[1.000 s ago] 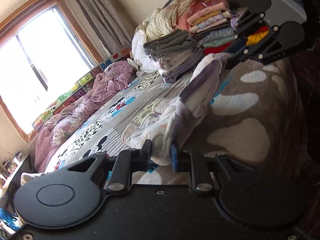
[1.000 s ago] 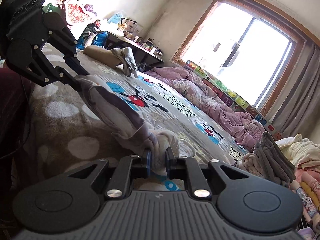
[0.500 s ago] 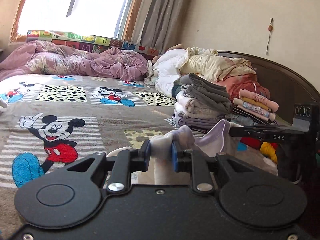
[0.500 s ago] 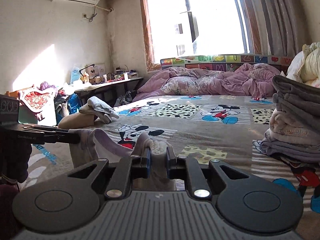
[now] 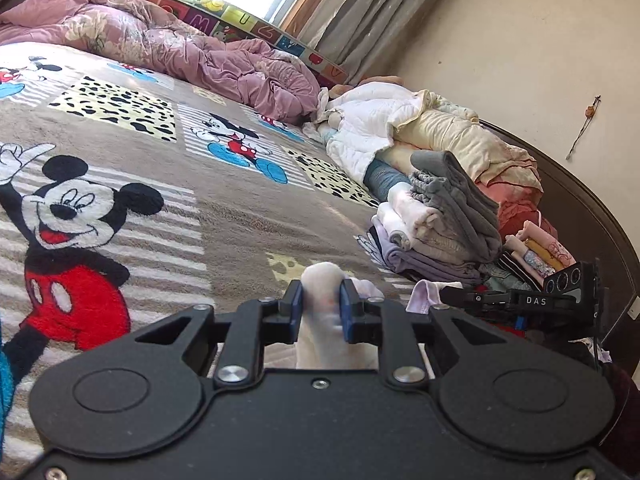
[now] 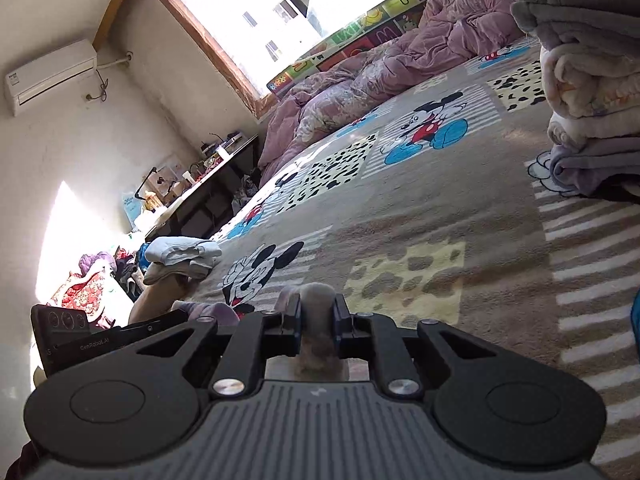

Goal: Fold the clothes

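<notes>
A soft pale garment (image 5: 320,280) is pinched between the closed jaws of the left gripper (image 5: 320,312). Another part of the same cloth is pinched between the closed jaws of the right gripper (image 6: 316,320). A lilac bit of it is seen hanging by each gripper from the other one's camera. The cloth is held up over the near edge of the bed (image 5: 224,216), above the cartoon-mouse blanket.

A second ago the garment was seen stretched long across the bed, with the grippers well apart. Now the grippers are side by side, and only small bunched tufts are seen at the jaws. Both cameras have been swung from looking along the bed to looking across it. This probably means the cloth has been lifted and its two ends brought together, so a fold may be under way. How the rest of the cloth hangs cannot be seen.

Farther on, a stack of folded clothes (image 5: 436,220) is seen toward the headboard end. It has not moved. At the far edge, under the window, a pink quilt (image 5: 200,52) lies crumpled as before.
</notes>
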Tool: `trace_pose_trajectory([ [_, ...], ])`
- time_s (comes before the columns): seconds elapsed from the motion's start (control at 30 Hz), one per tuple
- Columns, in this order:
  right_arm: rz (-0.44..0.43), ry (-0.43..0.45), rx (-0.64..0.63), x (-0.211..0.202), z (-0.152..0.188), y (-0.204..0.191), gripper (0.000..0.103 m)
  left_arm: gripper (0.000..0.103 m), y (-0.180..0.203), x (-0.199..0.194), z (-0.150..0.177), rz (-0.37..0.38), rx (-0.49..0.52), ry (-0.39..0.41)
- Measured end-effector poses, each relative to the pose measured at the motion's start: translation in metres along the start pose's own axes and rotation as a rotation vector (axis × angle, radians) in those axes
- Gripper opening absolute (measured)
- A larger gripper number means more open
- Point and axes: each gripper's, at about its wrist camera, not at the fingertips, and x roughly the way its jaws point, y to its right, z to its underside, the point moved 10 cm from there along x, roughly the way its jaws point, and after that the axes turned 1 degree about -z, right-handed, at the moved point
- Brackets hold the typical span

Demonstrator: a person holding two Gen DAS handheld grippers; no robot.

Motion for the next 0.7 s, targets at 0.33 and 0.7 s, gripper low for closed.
trace_pose_trajectory([
  [0.33, 0.061, -0.027, 0.074, 0.035, 0.025, 0.033, 0.021, 0.041, -0.028, 0.014, 0.014, -0.054, -0.057, -0.037],
  [0.7, 0.229, 0.124, -0.137, -0.025, 0.002, -0.005, 0.044, 0.055, -0.007, -0.024, -0.006, -0.160, 0.023, 0.107],
])
